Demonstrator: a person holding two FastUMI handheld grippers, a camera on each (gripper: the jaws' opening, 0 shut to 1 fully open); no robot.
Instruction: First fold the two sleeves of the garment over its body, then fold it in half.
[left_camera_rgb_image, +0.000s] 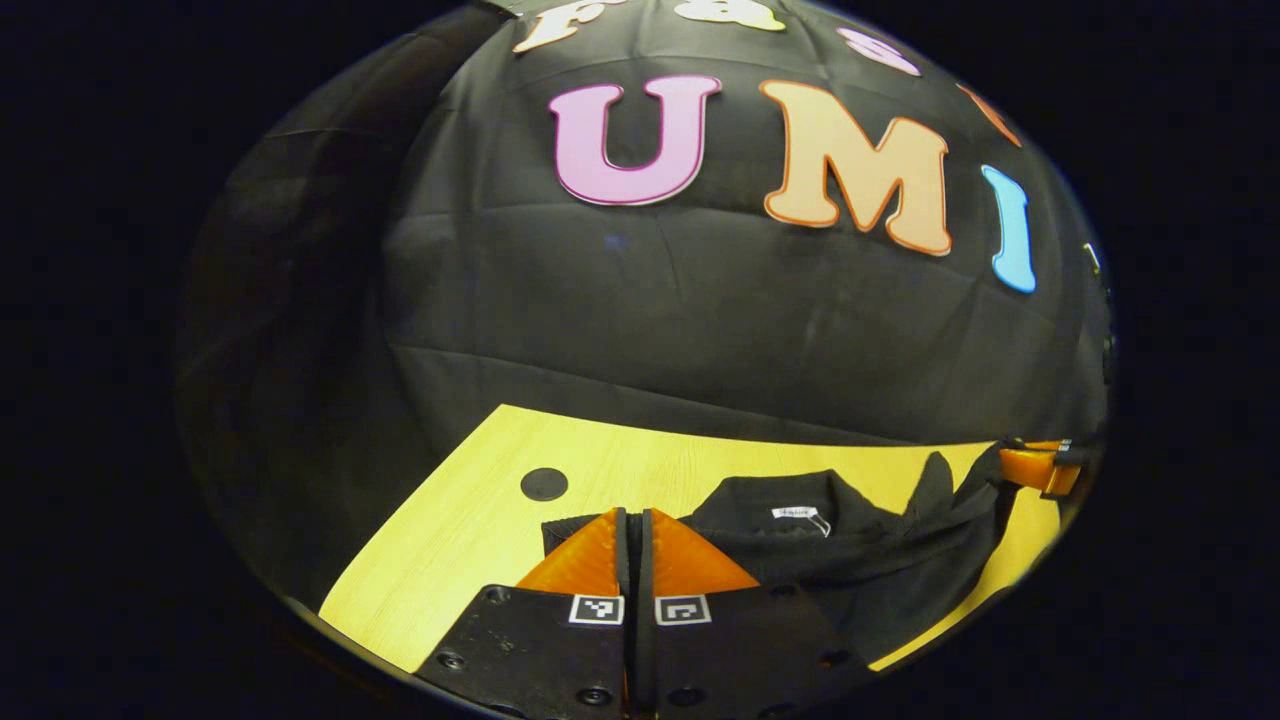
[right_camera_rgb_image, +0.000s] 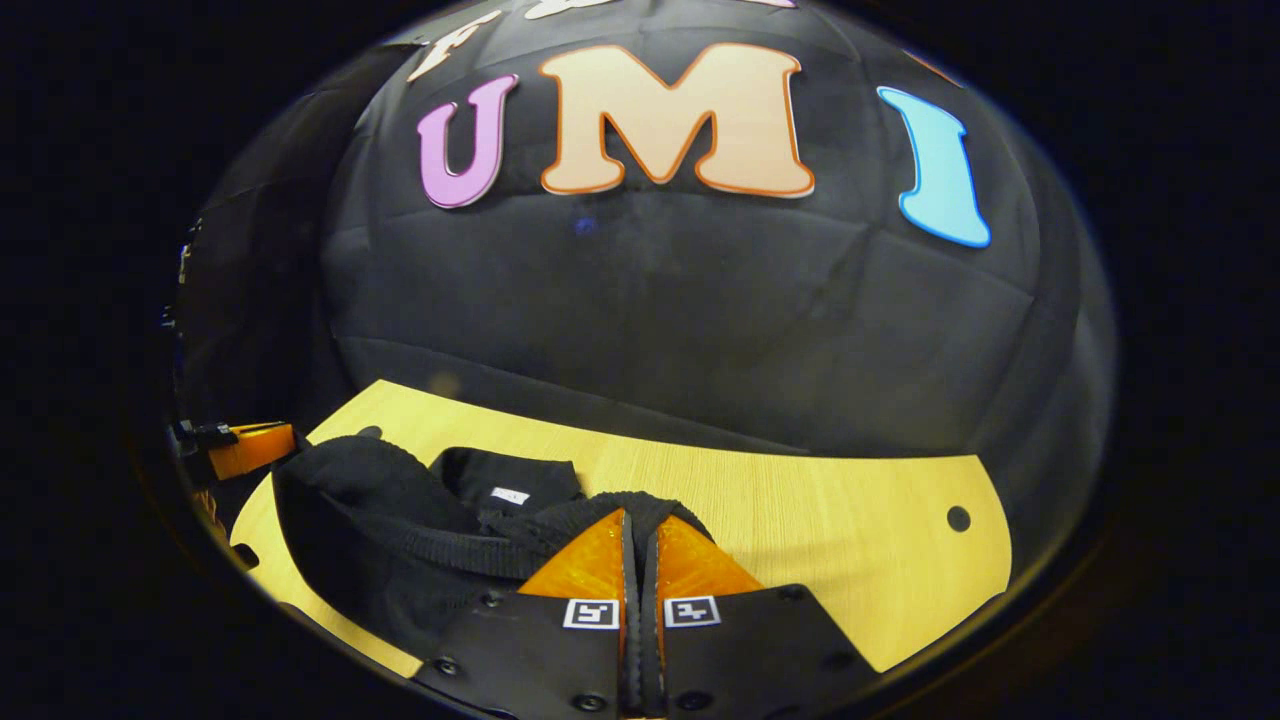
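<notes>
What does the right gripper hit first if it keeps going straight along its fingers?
The right gripper has black garment fabric bunched right at its fingertips, a ribbed edge draped over them, so that comes first. Past it lie bare wooden table and the booth wall. The fingers look closed, seemingly on fabric, but depth is unclear.

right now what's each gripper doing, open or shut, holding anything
left gripper: shut on the black knit garment, pinching its edge.
right gripper: shut on the garment's ribbed hem, lifted off the light wooden table.
</notes>
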